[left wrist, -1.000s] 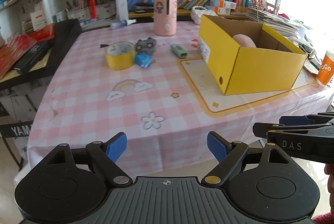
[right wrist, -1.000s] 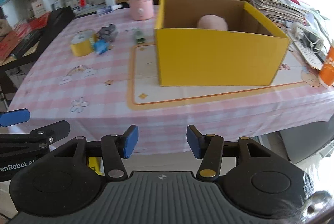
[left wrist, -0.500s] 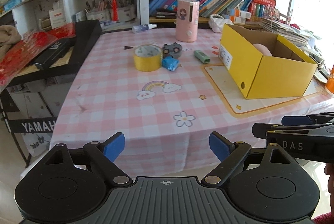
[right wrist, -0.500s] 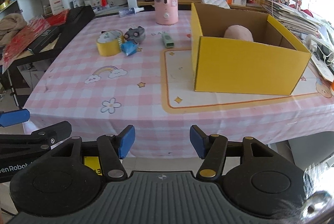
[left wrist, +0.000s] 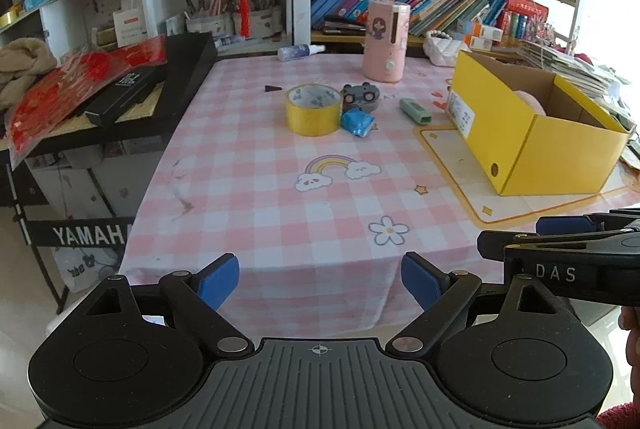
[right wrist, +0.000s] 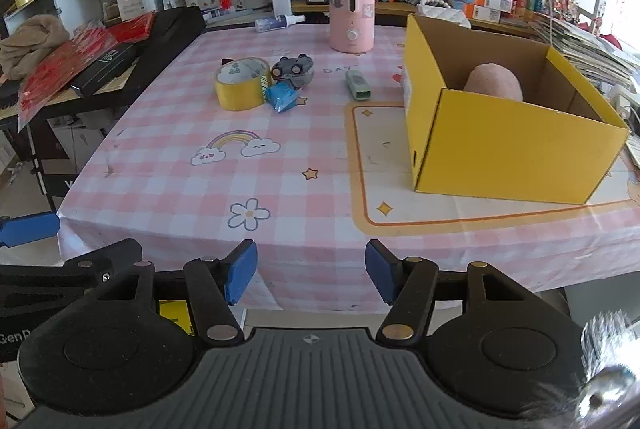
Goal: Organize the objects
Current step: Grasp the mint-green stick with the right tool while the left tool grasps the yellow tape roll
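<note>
On the pink checked tablecloth (left wrist: pixel 280 197) a yellow tape roll (left wrist: pixel 313 111), a grey toy car (left wrist: pixel 360 97) and a blue packet (left wrist: pixel 357 121) sit huddled together. A small green case (left wrist: pixel 415 110) lies to their right. The open yellow box (right wrist: pixel 520 149) on the right side holds a pink soft lump (right wrist: pixel 494 81). My left gripper (left wrist: pixel 320 281) hangs open off the table's front edge, nothing between its blue pads. My right gripper (right wrist: pixel 310 271) is beside it, also short of the table, jaws narrower but apart and empty.
A pink cylinder appliance (right wrist: pixel 352 9) and a spray bottle (right wrist: pixel 278 23) stand at the table's back edge. A black keyboard (left wrist: pixel 160 89) with red packets on it borders the left side. Bookshelves (left wrist: pixel 420 1) rise behind. Paper stacks (right wrist: pixel 588 49) lie at the right.
Both grippers have drawn back from the table, so the box and small objects look farther off. The right gripper's jaws have widened; the left stays wide.
</note>
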